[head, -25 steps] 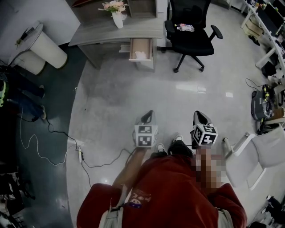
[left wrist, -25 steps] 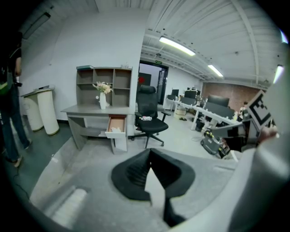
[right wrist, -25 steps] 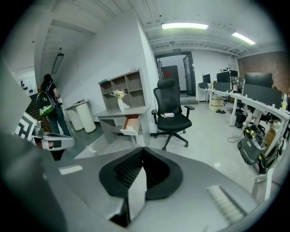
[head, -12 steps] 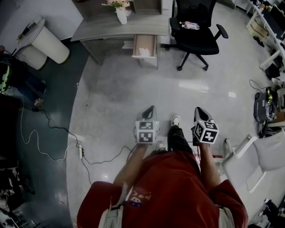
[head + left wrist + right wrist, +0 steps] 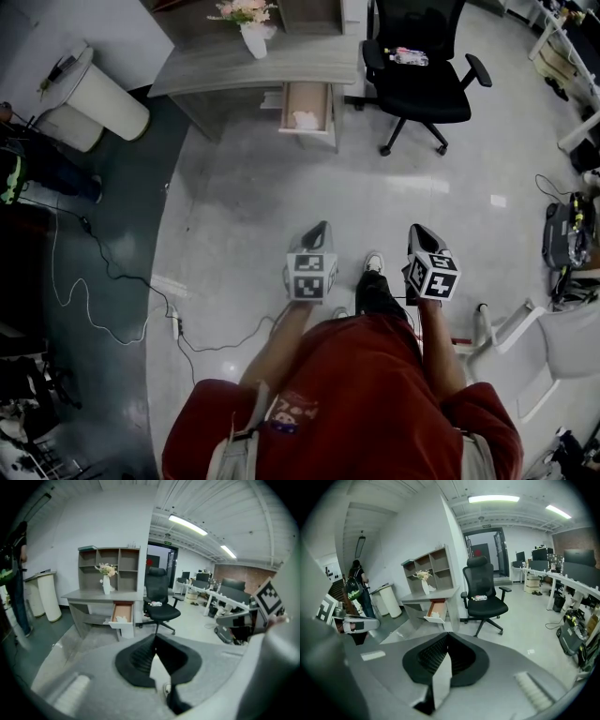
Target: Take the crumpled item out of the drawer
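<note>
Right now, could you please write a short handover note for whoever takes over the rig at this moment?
Left gripper: jaws shut, nothing between them.
Right gripper: jaws shut, nothing between them, level with the left one.
The white crumpled item lies in the open wooden drawer of the grey desk, well away from both grippers.
Done: the drawer stands open.
Left: walk up to the desk, open one gripper, close it on the item and lift it out.
</note>
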`<state>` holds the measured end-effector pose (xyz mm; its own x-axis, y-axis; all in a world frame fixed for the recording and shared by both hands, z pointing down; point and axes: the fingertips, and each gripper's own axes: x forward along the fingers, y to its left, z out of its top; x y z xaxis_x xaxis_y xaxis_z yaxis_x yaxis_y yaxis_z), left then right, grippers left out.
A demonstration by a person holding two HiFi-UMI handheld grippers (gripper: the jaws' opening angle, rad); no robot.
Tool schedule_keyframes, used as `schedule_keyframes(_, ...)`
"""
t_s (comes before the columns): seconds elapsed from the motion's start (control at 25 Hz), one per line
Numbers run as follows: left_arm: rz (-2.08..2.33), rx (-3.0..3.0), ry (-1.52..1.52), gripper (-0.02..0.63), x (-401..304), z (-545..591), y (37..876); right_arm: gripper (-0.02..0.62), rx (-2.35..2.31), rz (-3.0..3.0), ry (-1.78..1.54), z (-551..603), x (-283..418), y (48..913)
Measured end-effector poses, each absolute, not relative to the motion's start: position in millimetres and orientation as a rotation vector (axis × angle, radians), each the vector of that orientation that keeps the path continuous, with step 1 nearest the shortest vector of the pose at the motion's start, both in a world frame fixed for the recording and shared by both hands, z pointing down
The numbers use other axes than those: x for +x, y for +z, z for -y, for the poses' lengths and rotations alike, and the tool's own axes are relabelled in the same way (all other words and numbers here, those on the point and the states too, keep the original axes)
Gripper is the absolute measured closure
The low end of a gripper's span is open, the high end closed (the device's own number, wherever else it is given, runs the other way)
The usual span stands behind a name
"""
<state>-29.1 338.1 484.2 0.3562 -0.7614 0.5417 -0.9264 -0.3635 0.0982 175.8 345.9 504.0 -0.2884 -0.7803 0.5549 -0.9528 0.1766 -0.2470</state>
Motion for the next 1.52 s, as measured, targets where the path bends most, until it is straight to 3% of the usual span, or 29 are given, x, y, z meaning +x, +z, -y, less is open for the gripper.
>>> schedule_keyframes(1.04, 1.510, 2.131, 0.662, 0.607, 77.5, -96.1, 488.0, 0.594, 1.540, 2.191, 0.890, -89.5, 282.2, 514.7)
schedule_keyframes(1.52, 1.581, 2.080, 0.636, 0.607, 61.0, -45.7, 486.1, 0.594, 1.471, 2.226, 0.861, -28.7, 271.3, 511.8)
